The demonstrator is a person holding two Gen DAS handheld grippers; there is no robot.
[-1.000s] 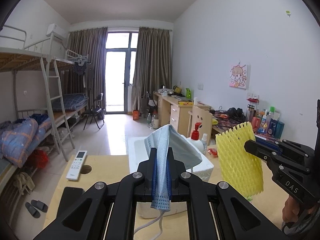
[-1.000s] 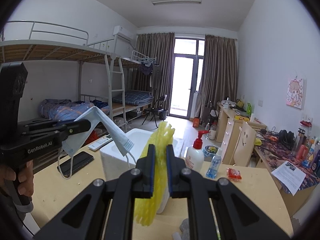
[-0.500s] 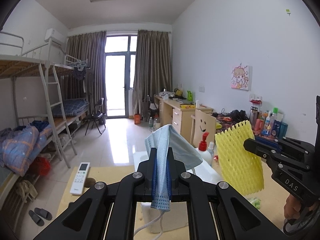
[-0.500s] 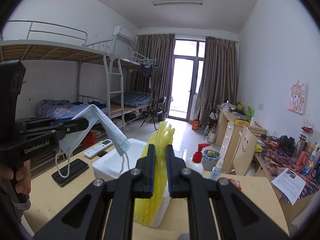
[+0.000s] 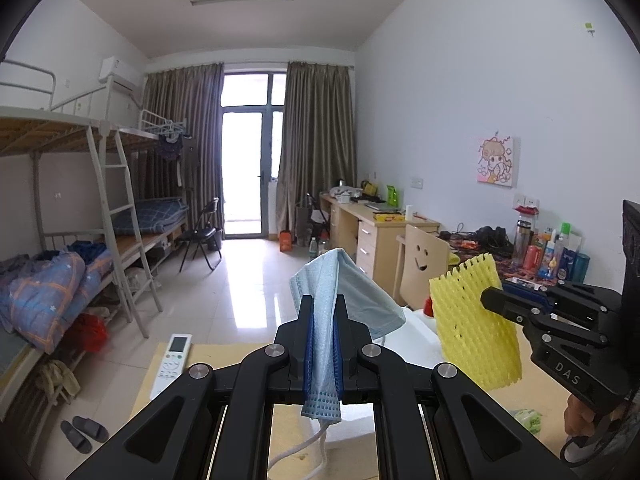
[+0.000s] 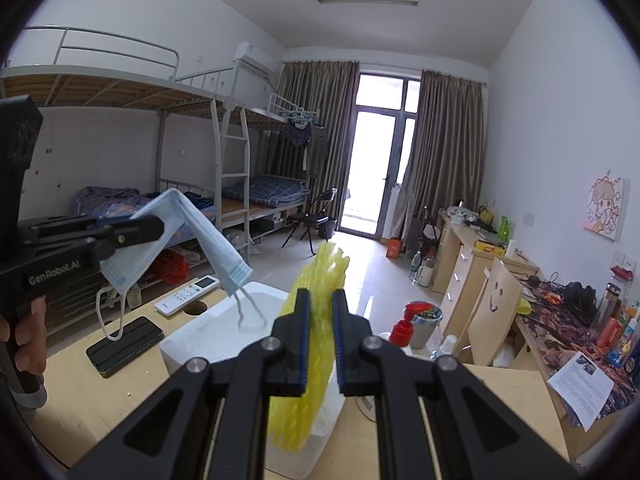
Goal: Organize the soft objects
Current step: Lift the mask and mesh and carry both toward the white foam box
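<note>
A light blue face mask hangs folded over my left gripper, which is shut on it; its white ear loops dangle below. From the right wrist view the same mask droops from the left gripper above the white foam box. My right gripper is shut on a yellow foam net sleeve, held upright over the box's near corner. In the left wrist view the sleeve and right gripper sit at the right, beside the box.
On the wooden table lie a white remote, a black phone and a round cable hole. A red-capped pump bottle, a cup and a small spray bottle stand behind the box. A printed sheet lies far right.
Both grippers have moved back and slightly up with their loads, so the foam box and table sit lower and farther in the views. Neither grip has changed.
</note>
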